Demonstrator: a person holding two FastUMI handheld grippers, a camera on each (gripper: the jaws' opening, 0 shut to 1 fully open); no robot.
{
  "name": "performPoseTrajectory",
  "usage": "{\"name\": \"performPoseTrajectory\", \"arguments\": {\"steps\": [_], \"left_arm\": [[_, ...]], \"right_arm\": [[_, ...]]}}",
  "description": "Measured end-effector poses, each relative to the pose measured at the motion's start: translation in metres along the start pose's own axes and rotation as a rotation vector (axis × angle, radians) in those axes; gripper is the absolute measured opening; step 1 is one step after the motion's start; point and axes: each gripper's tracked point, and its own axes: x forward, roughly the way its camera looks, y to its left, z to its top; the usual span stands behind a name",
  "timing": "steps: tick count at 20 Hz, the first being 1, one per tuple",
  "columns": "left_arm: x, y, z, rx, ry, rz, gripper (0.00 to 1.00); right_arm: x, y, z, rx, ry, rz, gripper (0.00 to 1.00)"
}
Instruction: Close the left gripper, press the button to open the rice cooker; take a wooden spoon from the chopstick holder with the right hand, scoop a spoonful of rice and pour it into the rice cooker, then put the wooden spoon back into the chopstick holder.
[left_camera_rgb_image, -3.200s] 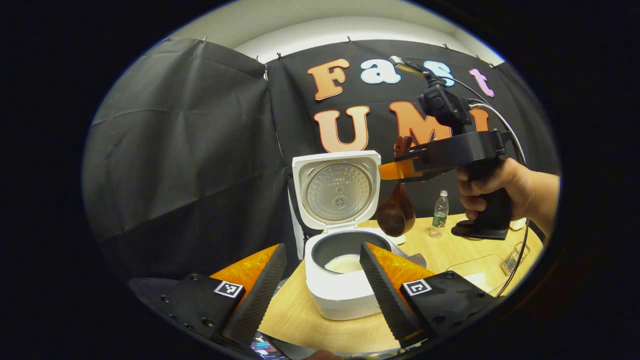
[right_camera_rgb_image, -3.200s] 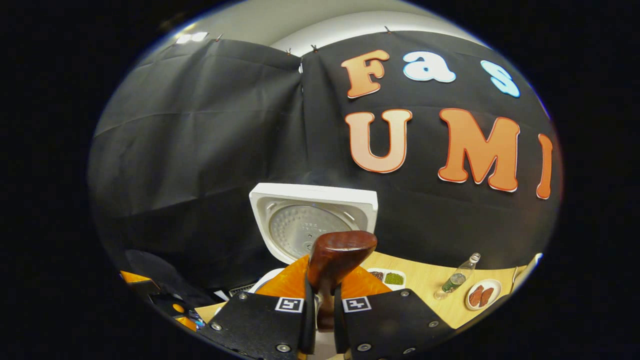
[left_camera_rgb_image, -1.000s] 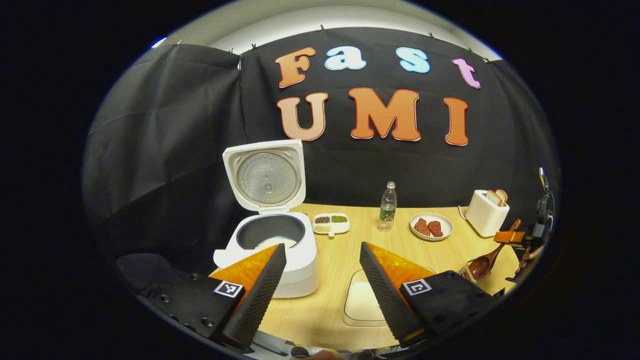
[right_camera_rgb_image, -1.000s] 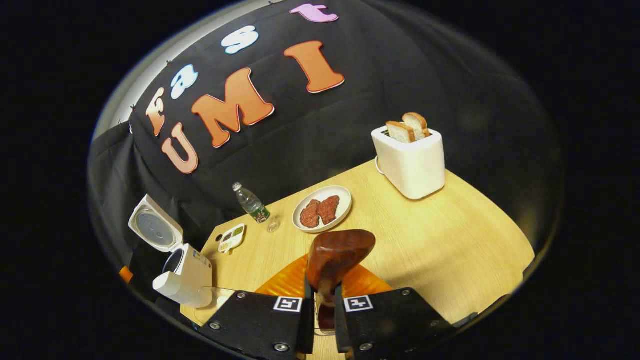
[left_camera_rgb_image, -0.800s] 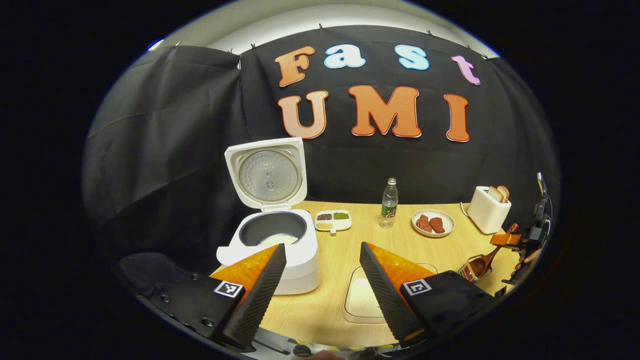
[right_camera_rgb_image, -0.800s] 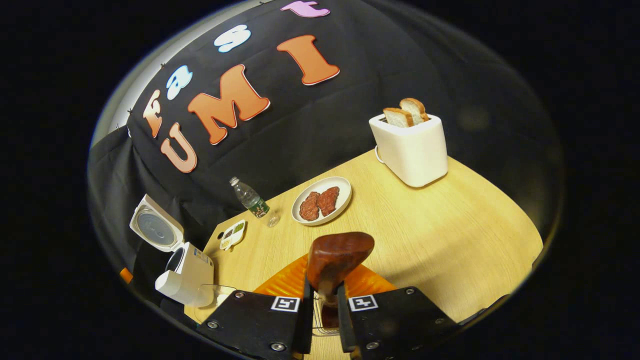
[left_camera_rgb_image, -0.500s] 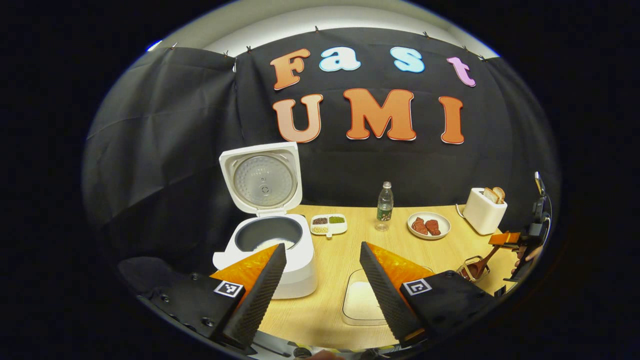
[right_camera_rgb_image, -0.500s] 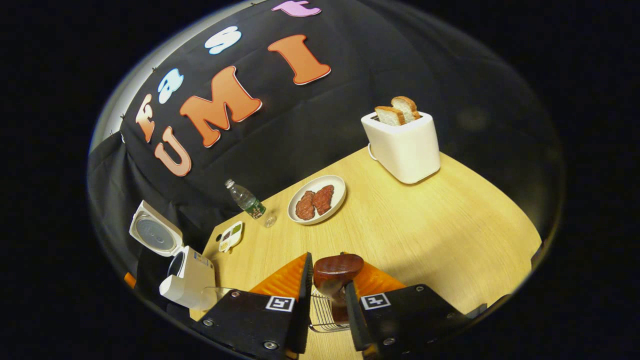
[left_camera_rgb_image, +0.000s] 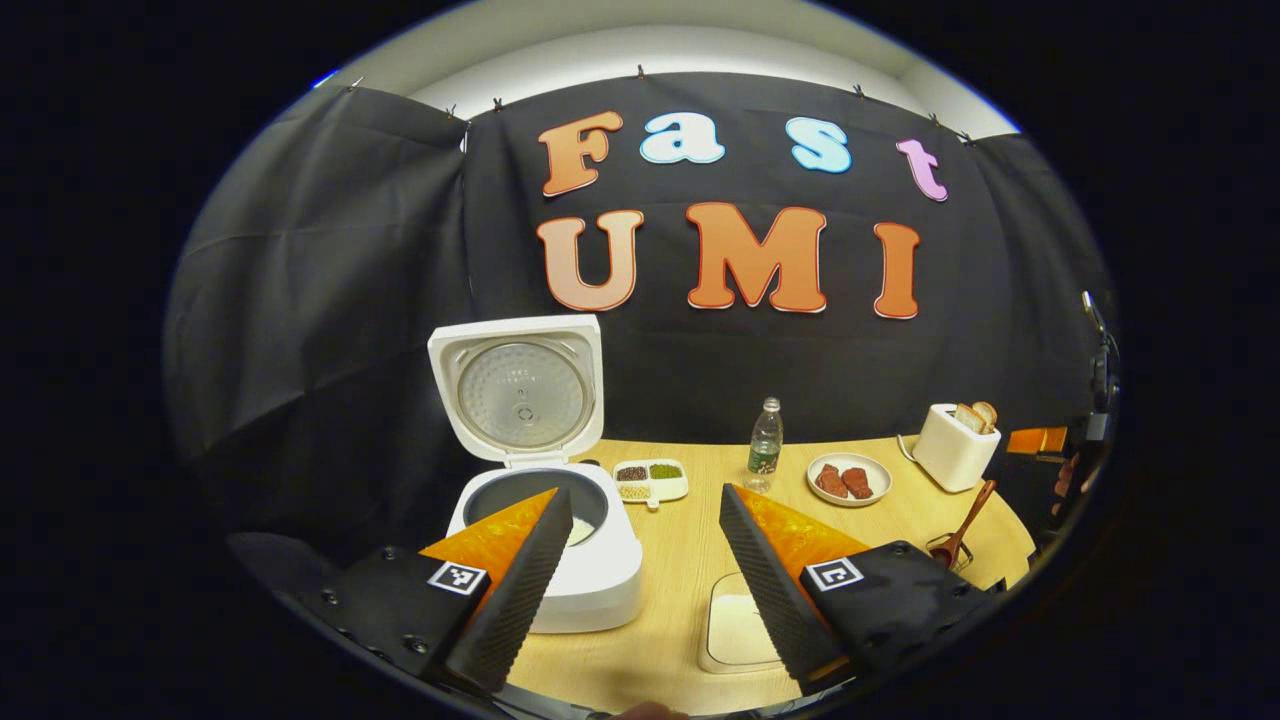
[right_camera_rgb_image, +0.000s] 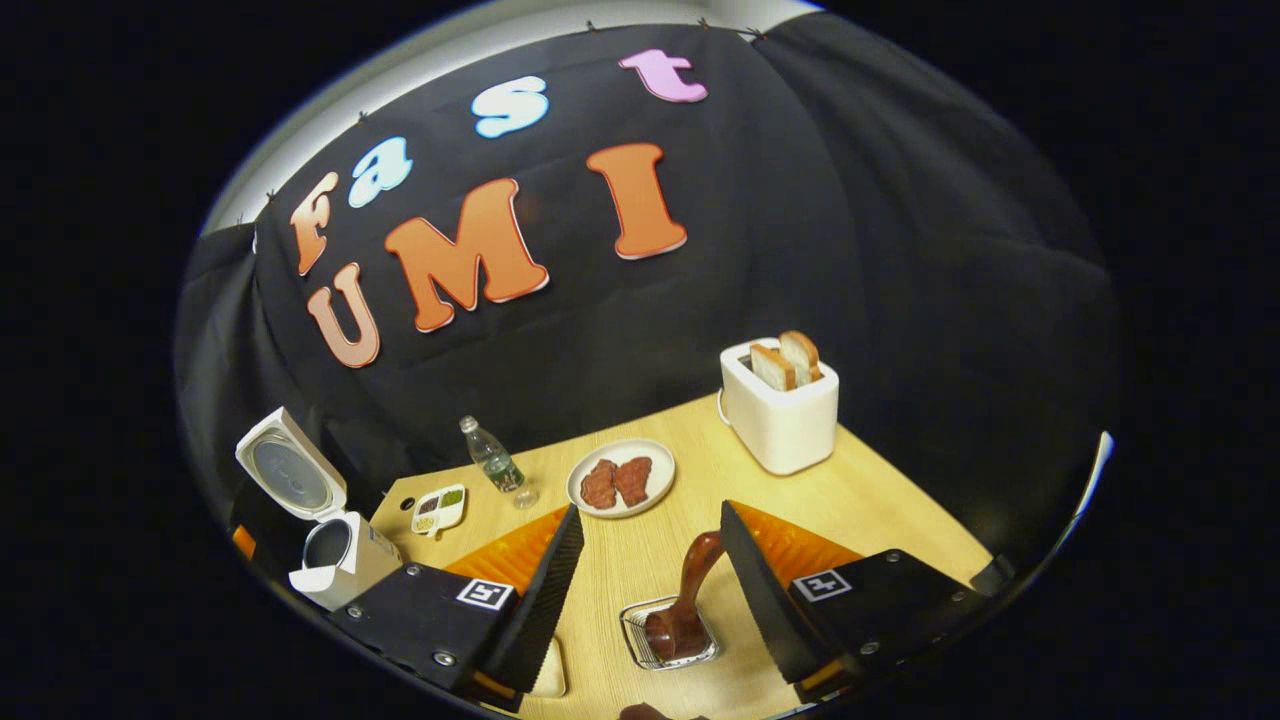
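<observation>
Spoon (right_camera_rgb_image: 686, 600) sits bowl-down in the chopstick holder (right_camera_rgb_image: 668, 634) near the desk's (right_camera_rgb_image: 880, 500) front edge, released; right gripper (right_camera_rgb_image: 645, 580) spread wide above it, left gripper (left_camera_rgb_image: 640, 570) open too.

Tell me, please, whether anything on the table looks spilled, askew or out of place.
Nothing stands out. The brown wooden spoon leans bowl-down in the wire chopstick holder, the white rice cooker stands open with rice inside, and no grains show on the wooden table.

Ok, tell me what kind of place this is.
Likely a mock kitchen set up in a recording booth: a wooden table holds an open rice cooker, a toaster and a plate of meat, backed by black cloth.
</observation>
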Motion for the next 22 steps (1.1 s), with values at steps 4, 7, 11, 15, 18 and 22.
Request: {"name": "performPoseTrajectory", "arguments": {"steps": [4, 7, 11, 15, 18, 22], "left_arm": [[0.005, 0.018, 0.036, -0.023, -0.063, -0.024, 1.0], [0.005, 0.027, 0.061, -0.027, -0.121, -0.045, 1.0], [0.008, 0.041, 0.083, -0.027, -0.174, -0.054, 0.96], [0.005, 0.04, 0.104, -0.036, -0.226, -0.077, 0.96], [0.004, 0.038, 0.108, -0.034, -0.25, -0.088, 0.99], [0.012, 0.054, 0.118, -0.038, -0.258, -0.066, 0.99]], "right_arm": [[-0.032, 0.056, 0.057, -0.079, -0.152, 0.029, 0.87], [-0.051, 0.095, 0.087, -0.109, -0.236, 0.066, 0.87], [-0.068, 0.141, 0.105, -0.138, -0.298, 0.119, 0.87], [-0.086, 0.179, 0.124, -0.181, -0.379, 0.162, 0.87], [-0.096, 0.199, 0.132, -0.233, -0.432, 0.176, 0.87], [-0.098, 0.213, 0.126, -0.278, -0.446, 0.189, 0.87]]}}
